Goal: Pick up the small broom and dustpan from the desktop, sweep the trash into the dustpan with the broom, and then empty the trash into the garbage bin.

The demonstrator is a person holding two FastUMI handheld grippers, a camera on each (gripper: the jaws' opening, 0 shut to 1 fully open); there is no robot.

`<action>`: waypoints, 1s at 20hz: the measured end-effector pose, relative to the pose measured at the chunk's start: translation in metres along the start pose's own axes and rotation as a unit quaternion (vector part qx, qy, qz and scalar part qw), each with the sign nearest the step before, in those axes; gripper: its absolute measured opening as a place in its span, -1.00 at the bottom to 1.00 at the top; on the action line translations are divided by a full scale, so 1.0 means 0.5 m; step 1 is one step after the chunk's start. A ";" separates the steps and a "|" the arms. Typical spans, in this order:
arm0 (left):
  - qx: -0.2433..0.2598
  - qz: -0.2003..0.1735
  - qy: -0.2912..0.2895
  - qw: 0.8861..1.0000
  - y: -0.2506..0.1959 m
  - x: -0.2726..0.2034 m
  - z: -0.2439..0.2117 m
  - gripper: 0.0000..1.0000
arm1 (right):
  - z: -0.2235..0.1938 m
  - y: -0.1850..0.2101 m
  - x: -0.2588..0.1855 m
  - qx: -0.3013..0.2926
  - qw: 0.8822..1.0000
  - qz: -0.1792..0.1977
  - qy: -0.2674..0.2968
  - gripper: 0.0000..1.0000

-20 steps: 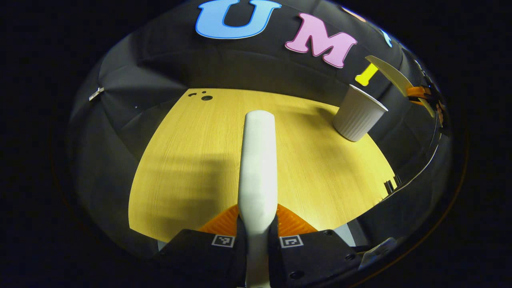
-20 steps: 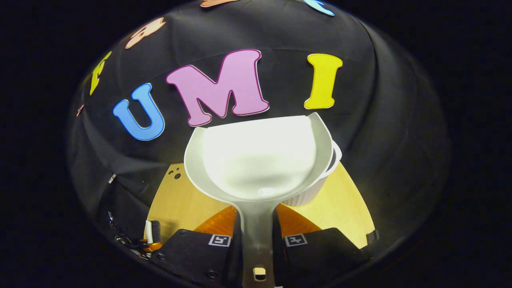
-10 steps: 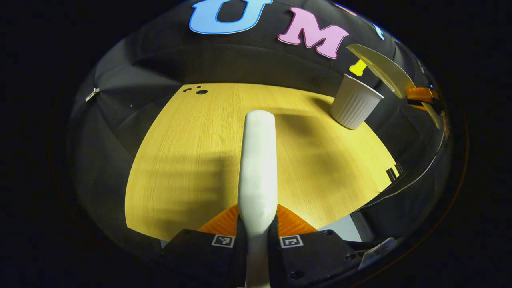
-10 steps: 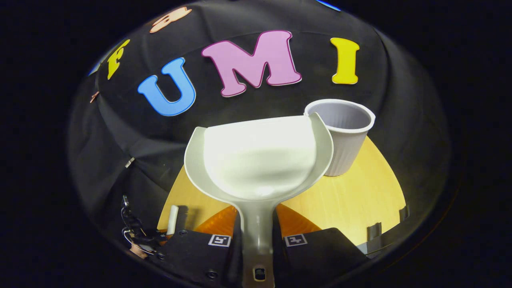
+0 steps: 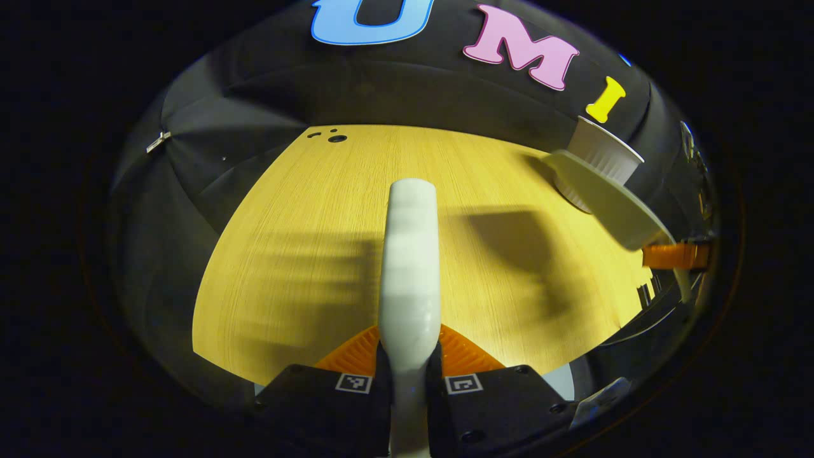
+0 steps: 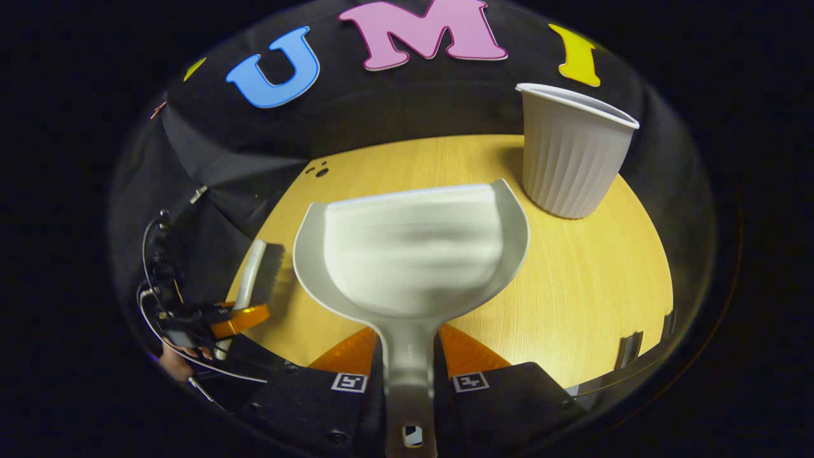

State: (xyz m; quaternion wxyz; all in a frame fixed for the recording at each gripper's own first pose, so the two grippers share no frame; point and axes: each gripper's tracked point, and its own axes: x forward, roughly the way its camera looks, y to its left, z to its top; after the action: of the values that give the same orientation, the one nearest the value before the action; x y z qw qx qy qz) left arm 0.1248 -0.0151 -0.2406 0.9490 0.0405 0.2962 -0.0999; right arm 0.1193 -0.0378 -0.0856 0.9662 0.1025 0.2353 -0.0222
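My left gripper is shut on the small white broom, which points forward over the wooden table. In the right gripper view the broom shows dark bristles, low over the table's left side. My right gripper is shut on the handle of the white dustpan, held just above the table, its pan looking bare. The white ribbed garbage bin stands upright behind the pan's right corner. In the left gripper view the dustpan hangs in front of the bin.
Small dark holes mark the table's far left corner. Black cloth walls close in the table at the back and sides. Notches sit on the table's right edge. A hand and cables are behind the left gripper.
My right gripper has come down and back from over the bin, bringing the dustpan low over the table. The left gripper and broom have barely shifted.
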 end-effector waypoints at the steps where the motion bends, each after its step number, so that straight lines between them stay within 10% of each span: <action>1: 0.003 0.008 0.003 1.000 -0.002 0.011 0.002 -0.43 | -0.008 -0.008 0.005 -0.001 1.000 -0.003 0.007 -0.40; 20: 0.049 0.037 0.106 0.992 -0.036 0.169 -0.016 -0.25 | -0.087 -0.048 0.073 0.016 0.996 -0.052 0.064 -0.27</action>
State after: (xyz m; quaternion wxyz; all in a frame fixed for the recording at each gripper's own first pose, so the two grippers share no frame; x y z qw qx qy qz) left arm 0.1846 -0.0457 -0.2960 0.9120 0.1083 0.3886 -0.0747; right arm 0.1300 -0.0522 -0.1446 0.9449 0.1072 0.3014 -0.0696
